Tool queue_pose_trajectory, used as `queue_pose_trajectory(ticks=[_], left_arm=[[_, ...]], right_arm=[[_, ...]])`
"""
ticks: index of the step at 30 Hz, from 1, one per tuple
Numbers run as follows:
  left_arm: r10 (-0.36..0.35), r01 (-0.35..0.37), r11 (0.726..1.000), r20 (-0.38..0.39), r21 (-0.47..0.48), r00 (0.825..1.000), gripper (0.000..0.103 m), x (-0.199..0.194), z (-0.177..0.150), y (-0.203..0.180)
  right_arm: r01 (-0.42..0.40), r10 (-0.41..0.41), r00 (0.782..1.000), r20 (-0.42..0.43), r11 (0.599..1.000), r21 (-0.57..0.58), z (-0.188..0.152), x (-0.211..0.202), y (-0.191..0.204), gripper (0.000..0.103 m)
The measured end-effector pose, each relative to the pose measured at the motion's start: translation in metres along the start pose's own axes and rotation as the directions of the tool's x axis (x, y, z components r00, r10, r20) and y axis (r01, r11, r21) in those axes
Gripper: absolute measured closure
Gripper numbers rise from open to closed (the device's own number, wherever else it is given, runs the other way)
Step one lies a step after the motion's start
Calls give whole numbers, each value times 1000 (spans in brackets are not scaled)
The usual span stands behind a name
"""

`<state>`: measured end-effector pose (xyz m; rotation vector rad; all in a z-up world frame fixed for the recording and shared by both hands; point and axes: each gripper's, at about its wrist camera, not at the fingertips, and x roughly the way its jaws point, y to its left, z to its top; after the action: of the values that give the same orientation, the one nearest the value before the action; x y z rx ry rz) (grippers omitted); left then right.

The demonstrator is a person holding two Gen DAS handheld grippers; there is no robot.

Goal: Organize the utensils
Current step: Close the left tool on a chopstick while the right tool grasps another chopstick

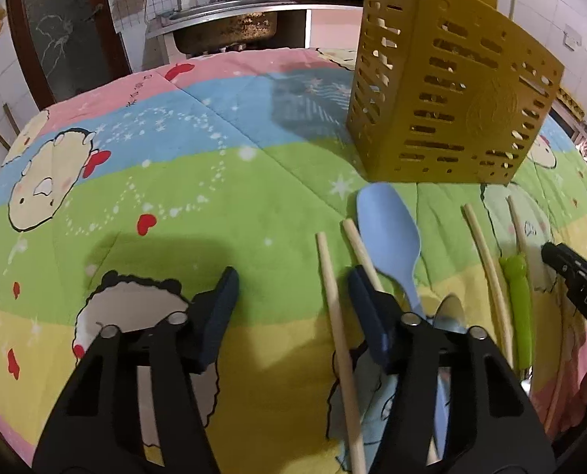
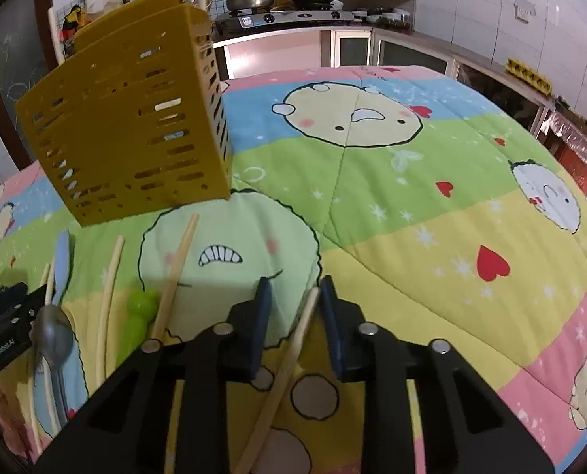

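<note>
Pale wooden chopsticks (image 1: 335, 296) are lying on the cartoon-print quilt (image 1: 214, 181) before the slotted yellow plastic holder (image 1: 447, 102). Left gripper (image 1: 293, 288) is gaping around one; right gripper (image 2: 295, 296) is straddling another chopstick (image 2: 293, 351), pads apart.

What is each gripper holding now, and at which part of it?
Neither holds anything yet. The left gripper has one chopstick between its open jaws, near mid-length. The right gripper stands around the tip of another chopstick, jaws not touching it.
</note>
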<state>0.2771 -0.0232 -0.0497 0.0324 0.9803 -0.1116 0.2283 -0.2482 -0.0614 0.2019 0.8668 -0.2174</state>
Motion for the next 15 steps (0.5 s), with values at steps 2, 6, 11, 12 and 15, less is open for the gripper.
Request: queue_pose_trajectory(ticks=[2, 6, 11, 12, 15], left_arm=[[0, 0, 1000, -5, 0, 1000, 56, 2, 4, -1], [-6, 7, 1000, -3, 5, 1000, 75, 3, 6, -2], [-61, 60, 998, -15, -25, 998, 94, 1, 6, 0], [-57, 56, 998, -15, -18, 998, 95, 1, 7, -1], [-54, 54, 998, -8, -10, 998, 97, 0, 5, -3]], right_arm=[[-8, 8, 1000, -4, 1000, 8, 3, 2, -1, 83], [-18, 18, 1000, -2, 1000, 1, 5, 3, 0, 95], [-14, 14, 1000, -4, 1000, -20, 8, 7, 8, 95], [-15, 15, 1000, -5, 1000, -24, 10, 8, 9, 96], [-29, 29, 1000, -3, 999, -23, 12, 7, 10, 96]])
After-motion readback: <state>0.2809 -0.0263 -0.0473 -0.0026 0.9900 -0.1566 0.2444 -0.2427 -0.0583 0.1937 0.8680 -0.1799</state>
